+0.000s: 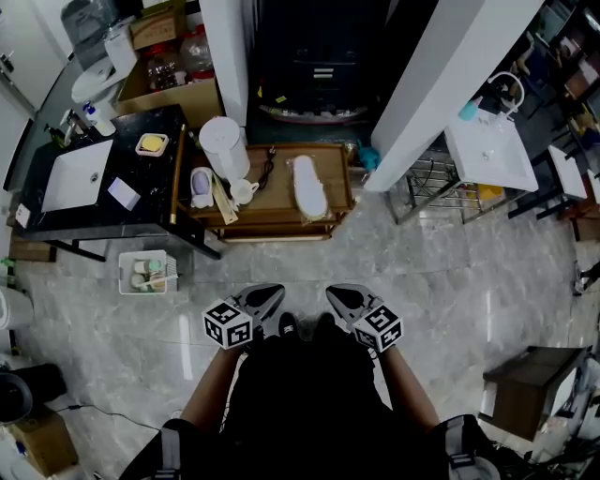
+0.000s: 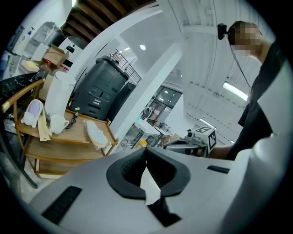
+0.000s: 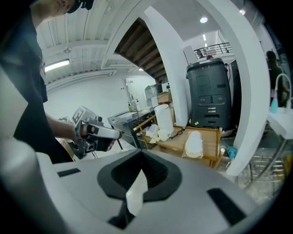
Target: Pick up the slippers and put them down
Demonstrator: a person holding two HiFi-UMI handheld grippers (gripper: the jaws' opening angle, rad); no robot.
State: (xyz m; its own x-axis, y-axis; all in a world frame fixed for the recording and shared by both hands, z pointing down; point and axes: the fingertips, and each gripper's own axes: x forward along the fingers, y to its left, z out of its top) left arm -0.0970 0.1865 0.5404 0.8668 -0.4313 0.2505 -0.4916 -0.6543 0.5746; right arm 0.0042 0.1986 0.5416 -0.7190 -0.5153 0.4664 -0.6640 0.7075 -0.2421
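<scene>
nothing started yet tbh: left gripper [image 1: 270, 295] and right gripper [image 1: 337, 295] both clamped shut, empty, close to person's body; white slipper [image 1: 307, 185] untouched near right edge of wooden table [image 1: 277, 202], well apart; pickup, put-down both left

This looks like a mock-up of home corners set inside a large, workshop-like hall. A polished grey stone floor [image 1: 450, 272] runs between white slanted pillars [image 1: 441, 84]. At the far left, a black desk [image 1: 141, 173] carries a white sink [image 1: 77, 175]. Beside it, a low wooden shelf rack [image 1: 272, 202] holds a white jug [image 1: 225, 145] and a white slipper [image 1: 307, 185]. At the far right, a second washbasin [image 1: 487, 150] sits on a bare wire rack [image 1: 422, 183]. Cardboard boxes [image 1: 155, 28], a big dark grey machine [image 3: 209, 98] and ceiling strip lights [image 3: 57, 65] point to a lab rather than a lived-in house.
</scene>
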